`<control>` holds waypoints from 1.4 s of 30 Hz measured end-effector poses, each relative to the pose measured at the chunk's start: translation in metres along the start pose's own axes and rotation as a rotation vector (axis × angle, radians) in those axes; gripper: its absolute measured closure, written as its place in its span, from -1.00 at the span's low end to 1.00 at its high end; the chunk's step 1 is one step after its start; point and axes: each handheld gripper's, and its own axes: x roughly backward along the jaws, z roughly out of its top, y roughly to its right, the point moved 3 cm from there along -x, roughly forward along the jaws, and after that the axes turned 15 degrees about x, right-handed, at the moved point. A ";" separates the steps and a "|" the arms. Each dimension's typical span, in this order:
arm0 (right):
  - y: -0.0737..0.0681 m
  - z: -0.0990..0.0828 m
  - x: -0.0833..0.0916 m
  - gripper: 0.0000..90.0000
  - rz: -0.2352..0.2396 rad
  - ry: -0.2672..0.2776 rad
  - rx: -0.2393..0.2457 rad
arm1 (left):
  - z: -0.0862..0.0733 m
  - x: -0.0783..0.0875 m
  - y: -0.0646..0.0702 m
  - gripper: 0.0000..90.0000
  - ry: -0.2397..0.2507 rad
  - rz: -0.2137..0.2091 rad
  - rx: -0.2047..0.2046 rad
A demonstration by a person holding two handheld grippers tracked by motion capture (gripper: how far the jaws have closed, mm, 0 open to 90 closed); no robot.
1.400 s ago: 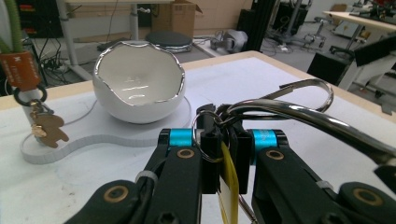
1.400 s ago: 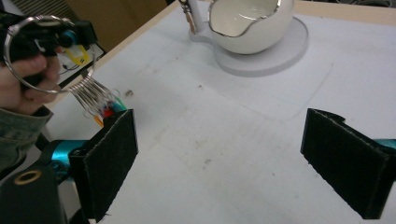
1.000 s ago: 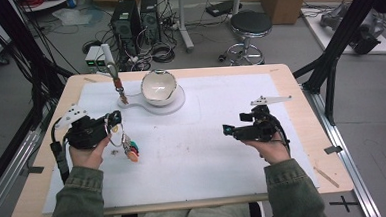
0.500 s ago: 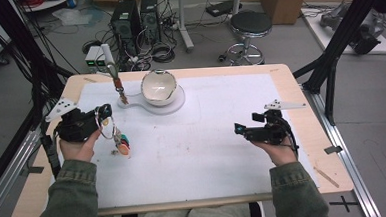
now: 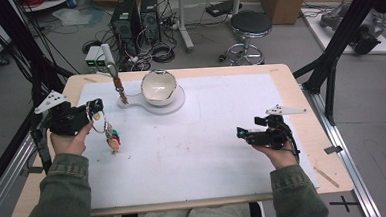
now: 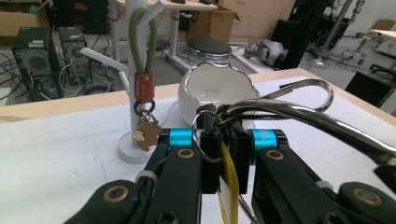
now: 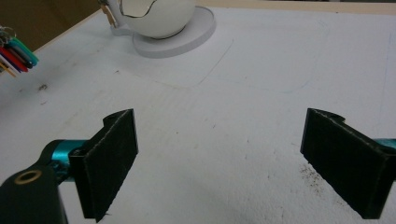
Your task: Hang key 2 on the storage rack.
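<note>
Two grippers | left gripper (image 6: 219,154) jaws pinching key ring (image 6: 210,140) | right gripper (image 7: 219,154) jaws spread, empty

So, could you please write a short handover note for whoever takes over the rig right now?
Left gripper: shut on the key ring, with the keys hanging below it, lifted clear of the table's white mat.
Right gripper: open, holding nothing, low over the mat at the right.
White hook stand and egg-shaped bowl share a base at the back; a green loop keychain already hangs on the stand.
Done: keys picked up.
Left: probably hang the ring on a free hook of the stand, or drop it in the bowl, then release.
</note>
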 end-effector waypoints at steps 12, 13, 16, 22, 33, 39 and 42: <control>0.001 -0.006 -0.001 -0.77 0.005 -0.004 -0.004 | 0.016 -0.006 -0.011 0.91 -0.004 0.012 -0.003; 0.002 -0.007 -0.002 -0.77 0.005 -0.004 -0.002 | 0.018 -0.006 -0.012 0.91 -0.005 0.012 -0.007; 0.002 -0.008 -0.003 -0.77 0.007 -0.007 -0.006 | 0.023 -0.008 -0.015 0.91 0.000 0.019 -0.013; 0.003 -0.009 -0.002 -0.77 0.009 -0.001 -0.009 | 0.032 -0.009 -0.022 0.91 0.009 0.033 -0.010; 0.004 -0.010 -0.001 -0.77 0.011 0.007 -0.012 | 0.044 -0.021 -0.035 0.91 -0.008 0.076 -0.027; 0.006 -0.010 -0.001 -0.77 0.009 0.009 -0.018 | 0.050 -0.031 -0.041 0.91 -0.009 0.087 -0.024; 0.006 -0.010 0.000 -0.77 0.010 0.010 -0.020 | 0.052 -0.034 -0.044 0.91 -0.010 0.092 -0.013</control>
